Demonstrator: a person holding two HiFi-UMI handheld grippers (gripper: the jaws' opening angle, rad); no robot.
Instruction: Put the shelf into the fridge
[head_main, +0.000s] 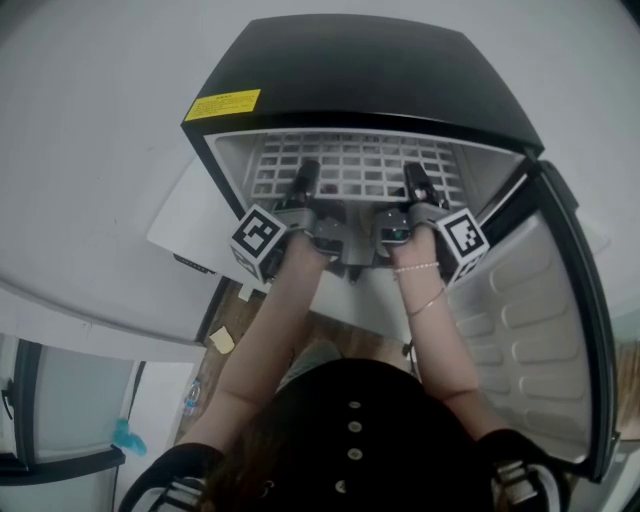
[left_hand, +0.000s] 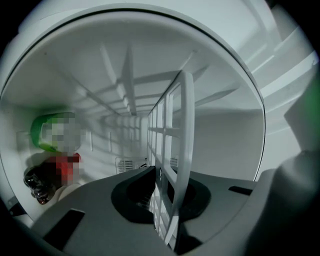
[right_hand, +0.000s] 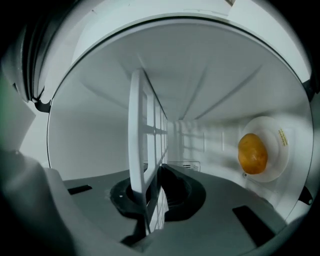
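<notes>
The white grid shelf lies level inside the open black fridge, most of it within the white cavity. My left gripper and right gripper hold its front edge side by side, each shut on it. In the left gripper view the shelf runs edge-on between the jaws of the left gripper, toward the back wall. The right gripper view shows the same shelf clamped in the right gripper.
The fridge door stands open at the right. Inside the cavity are an orange-yellow round thing on a white plate, a green and red item and a dark glossy object. A white counter flanks the fridge on the left.
</notes>
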